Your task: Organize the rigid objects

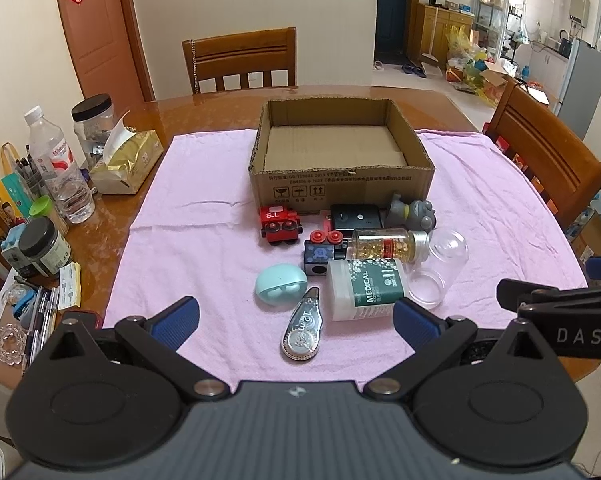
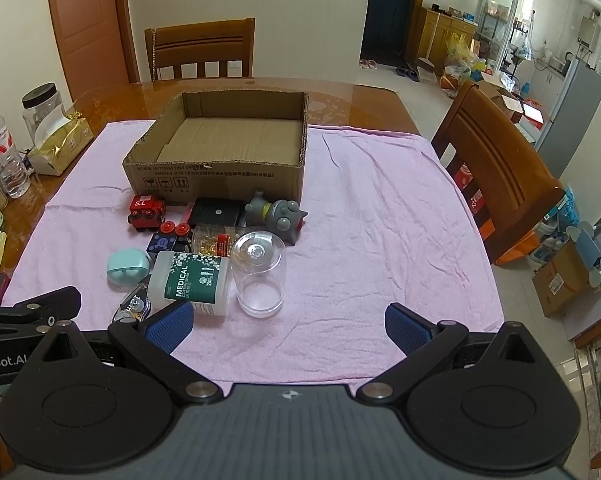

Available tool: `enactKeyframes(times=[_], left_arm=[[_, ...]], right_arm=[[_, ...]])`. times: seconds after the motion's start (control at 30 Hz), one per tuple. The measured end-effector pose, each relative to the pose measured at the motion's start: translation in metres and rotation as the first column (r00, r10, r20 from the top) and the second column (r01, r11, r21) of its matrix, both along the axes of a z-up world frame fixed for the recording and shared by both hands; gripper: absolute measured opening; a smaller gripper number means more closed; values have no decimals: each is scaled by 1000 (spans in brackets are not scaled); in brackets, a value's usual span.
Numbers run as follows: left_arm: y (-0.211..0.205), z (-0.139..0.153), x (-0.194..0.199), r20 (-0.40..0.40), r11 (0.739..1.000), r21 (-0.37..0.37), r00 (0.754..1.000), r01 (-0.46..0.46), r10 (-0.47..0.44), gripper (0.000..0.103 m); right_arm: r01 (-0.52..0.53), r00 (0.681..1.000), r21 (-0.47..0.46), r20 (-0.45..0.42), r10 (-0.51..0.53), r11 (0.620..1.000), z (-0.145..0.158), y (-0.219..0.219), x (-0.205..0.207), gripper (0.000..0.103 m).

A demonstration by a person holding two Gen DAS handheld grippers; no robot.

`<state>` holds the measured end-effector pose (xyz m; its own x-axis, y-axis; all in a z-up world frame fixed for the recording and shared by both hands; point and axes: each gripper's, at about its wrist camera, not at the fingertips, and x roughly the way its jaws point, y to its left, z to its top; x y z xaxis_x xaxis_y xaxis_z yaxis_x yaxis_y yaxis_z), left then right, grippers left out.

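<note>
An empty cardboard box [image 1: 342, 176] [image 2: 216, 178] stands on a pink cloth [image 1: 188, 240] [image 2: 380, 240]. In front of it lie a red toy train [image 1: 279, 225] [image 2: 146, 209], a blue toy block [image 1: 322, 256], a black box [image 1: 356, 216] [image 2: 216, 211], a grey figurine [image 1: 414, 213] [image 2: 278, 213], a gold-filled jar [image 1: 388, 244], a white MEDICAL container [image 1: 364, 289] [image 2: 190, 280], a clear plastic cup [image 1: 440, 268] [image 2: 259, 276], a teal earbud case [image 1: 281, 283] [image 2: 127, 266] and a correction tape [image 1: 302, 330] [image 2: 134, 305]. My left gripper [image 1: 296, 318] is open just short of the tape. My right gripper [image 2: 288, 326] is open over bare cloth.
Bottles, jars, a tissue box [image 1: 126, 164] and stationery crowd the table's left side. Wooden chairs stand behind the table [image 1: 240, 60] and to its right [image 2: 496, 168]. The right gripper's arm [image 1: 560, 312] shows at the left wrist view's right edge.
</note>
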<state>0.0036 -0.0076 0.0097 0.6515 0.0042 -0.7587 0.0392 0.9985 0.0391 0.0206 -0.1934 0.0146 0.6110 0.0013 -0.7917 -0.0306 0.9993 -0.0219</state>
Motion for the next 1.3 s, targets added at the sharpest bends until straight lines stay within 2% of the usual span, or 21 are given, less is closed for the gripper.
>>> enactKeyframes(times=[0.6, 1.3], left_arm=[[4, -1, 4, -10, 1000, -21, 1000, 6, -6, 102], [2, -2, 5, 13, 999, -16, 999, 37, -37, 102]], right_arm=[[-3, 1000, -6, 3, 3, 1000, 2, 5, 4, 103], [-26, 999, -12, 21, 26, 1000, 1, 6, 6, 103]])
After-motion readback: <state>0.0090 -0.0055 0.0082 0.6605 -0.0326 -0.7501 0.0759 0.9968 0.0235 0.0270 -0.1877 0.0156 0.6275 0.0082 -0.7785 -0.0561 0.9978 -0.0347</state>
